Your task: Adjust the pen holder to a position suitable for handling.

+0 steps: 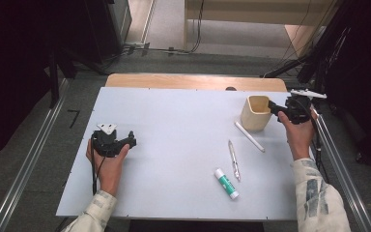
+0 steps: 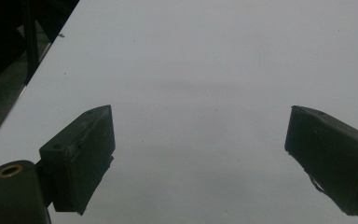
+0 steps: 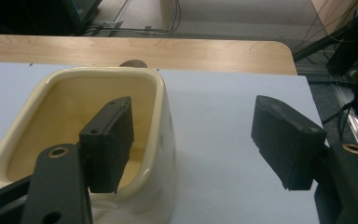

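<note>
A cream cup (image 1: 255,113) stands upright at the back right of the white table (image 1: 174,125). My right gripper (image 1: 272,107) is at its right rim. In the right gripper view the cup (image 3: 51,116) looks empty. The right gripper (image 3: 200,140) is open, one jaw over the cup's mouth and the other outside its wall, not touching. A white pen (image 1: 249,136), a silver pen (image 1: 234,160) and a green-and-white glue stick (image 1: 226,183) lie in front of the cup. My left gripper (image 1: 131,140) rests low at the left, and in its own view the left gripper (image 2: 200,154) is open with bare table between the jaws.
A wooden board edge (image 1: 195,81) runs behind the white table, with a small dark knob (image 1: 230,88) on it. Metal rails (image 1: 26,169) run along the floor on both sides. Cables (image 1: 164,48) lie on the floor beyond.
</note>
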{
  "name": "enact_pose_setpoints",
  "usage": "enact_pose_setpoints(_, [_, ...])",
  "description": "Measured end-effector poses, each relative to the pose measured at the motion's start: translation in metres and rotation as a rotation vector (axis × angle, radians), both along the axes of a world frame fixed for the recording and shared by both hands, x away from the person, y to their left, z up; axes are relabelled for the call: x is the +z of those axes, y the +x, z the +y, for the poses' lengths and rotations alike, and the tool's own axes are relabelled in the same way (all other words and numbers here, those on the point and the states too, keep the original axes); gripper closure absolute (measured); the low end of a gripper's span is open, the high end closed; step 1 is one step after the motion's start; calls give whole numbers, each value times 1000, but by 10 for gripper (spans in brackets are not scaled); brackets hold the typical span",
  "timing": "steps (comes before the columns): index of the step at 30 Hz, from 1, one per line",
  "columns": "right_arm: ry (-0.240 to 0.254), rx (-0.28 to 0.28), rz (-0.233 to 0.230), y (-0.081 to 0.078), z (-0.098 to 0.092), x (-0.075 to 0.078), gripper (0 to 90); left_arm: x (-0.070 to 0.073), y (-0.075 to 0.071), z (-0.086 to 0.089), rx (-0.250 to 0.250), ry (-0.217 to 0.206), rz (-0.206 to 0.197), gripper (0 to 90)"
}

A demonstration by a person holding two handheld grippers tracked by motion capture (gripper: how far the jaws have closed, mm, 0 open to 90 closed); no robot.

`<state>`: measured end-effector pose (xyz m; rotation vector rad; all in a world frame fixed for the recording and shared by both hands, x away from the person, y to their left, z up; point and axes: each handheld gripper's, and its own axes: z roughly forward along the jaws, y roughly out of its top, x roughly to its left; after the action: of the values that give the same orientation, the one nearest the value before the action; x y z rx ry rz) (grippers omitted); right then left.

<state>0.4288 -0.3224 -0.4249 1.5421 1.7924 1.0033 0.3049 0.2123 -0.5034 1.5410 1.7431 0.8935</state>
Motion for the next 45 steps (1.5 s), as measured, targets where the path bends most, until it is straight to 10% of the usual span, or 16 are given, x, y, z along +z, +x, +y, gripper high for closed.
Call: enact_pose_setpoints(45, [-56,-30,77,23,21,-12,634,0,1,2,1,-8,3,93])
